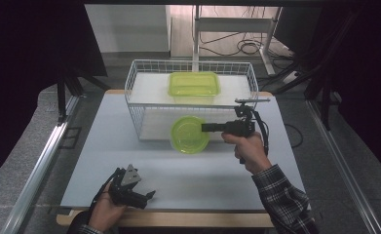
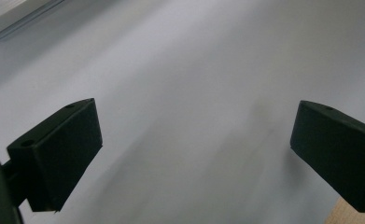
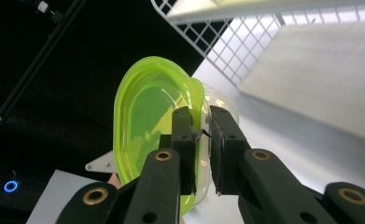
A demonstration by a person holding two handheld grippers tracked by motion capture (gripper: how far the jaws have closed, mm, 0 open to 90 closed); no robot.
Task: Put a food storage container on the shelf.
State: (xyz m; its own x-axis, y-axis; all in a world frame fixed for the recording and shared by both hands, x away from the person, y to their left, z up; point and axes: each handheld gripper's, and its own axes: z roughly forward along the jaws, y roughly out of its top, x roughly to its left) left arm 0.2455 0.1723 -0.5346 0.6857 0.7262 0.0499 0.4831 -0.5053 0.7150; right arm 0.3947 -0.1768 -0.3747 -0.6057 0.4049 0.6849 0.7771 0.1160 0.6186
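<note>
Left gripper point(image 1: 149, 196) sits low at the near left of the grey table point(image 1: 105, 146), held in the person's hand, and its two black jaws stand wide apart with nothing between them, just bare table under them. Farther right, the round green bowl point(image 1: 190, 135) is up off the table, tipped on its side, right in front of the white wire basket point(image 1: 144, 73). A green box point(image 1: 194, 84) rests on the basket's top shelf. Right gripper point(image 1: 205, 127) pinches the bowl's rim, one jaw inside and one outside, squeezed tight on it, as its own view shows point(image 3: 201, 133)
</note>
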